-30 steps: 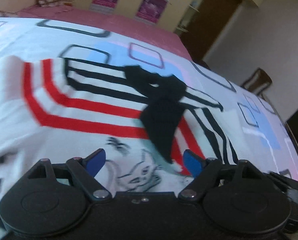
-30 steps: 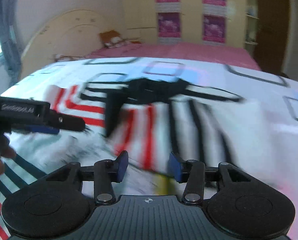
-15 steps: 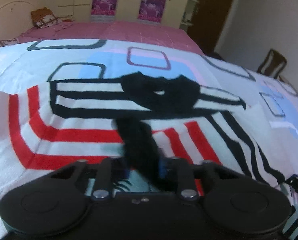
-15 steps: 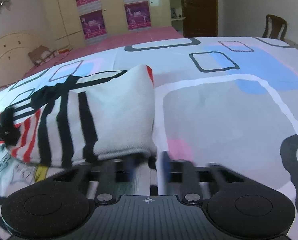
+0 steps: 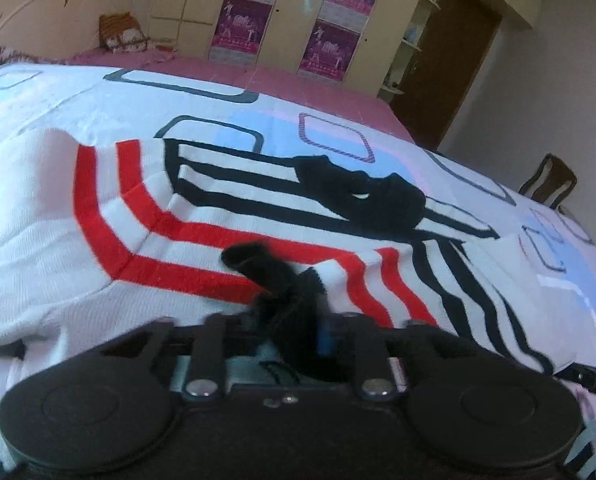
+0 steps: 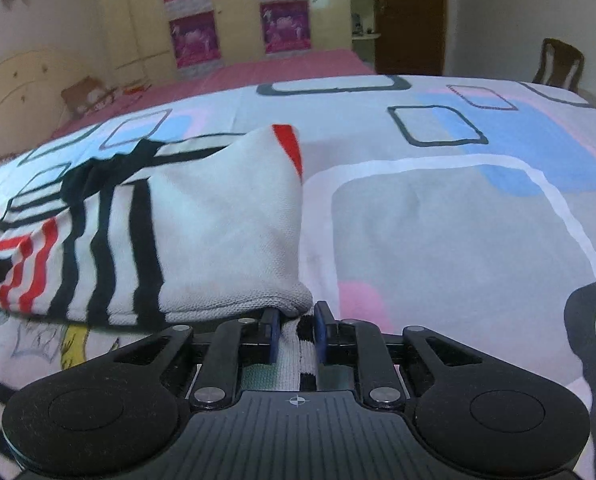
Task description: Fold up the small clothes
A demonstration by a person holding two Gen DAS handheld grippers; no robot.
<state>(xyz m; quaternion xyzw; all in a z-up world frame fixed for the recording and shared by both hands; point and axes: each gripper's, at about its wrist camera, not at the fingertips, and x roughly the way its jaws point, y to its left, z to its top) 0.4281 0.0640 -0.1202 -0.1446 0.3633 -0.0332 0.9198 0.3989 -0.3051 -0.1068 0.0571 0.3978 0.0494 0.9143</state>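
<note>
Striped sweater spread on bed. My left claw clamped on black tie below collar; right claw pinching sleeve cuff. Lift both evenly, fold toward collar, keep hems aligned.

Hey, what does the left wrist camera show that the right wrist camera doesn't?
Only the left wrist view shows the left gripper shut on the black collar flap, with the shirt's neckline beyond. Only the right wrist view shows the right gripper shut on the white sleeve cuff, plus the folded-over sleeve. Both show the striped shirt lying on the patterned bedsheet, the posters and the wooden chair.
</note>
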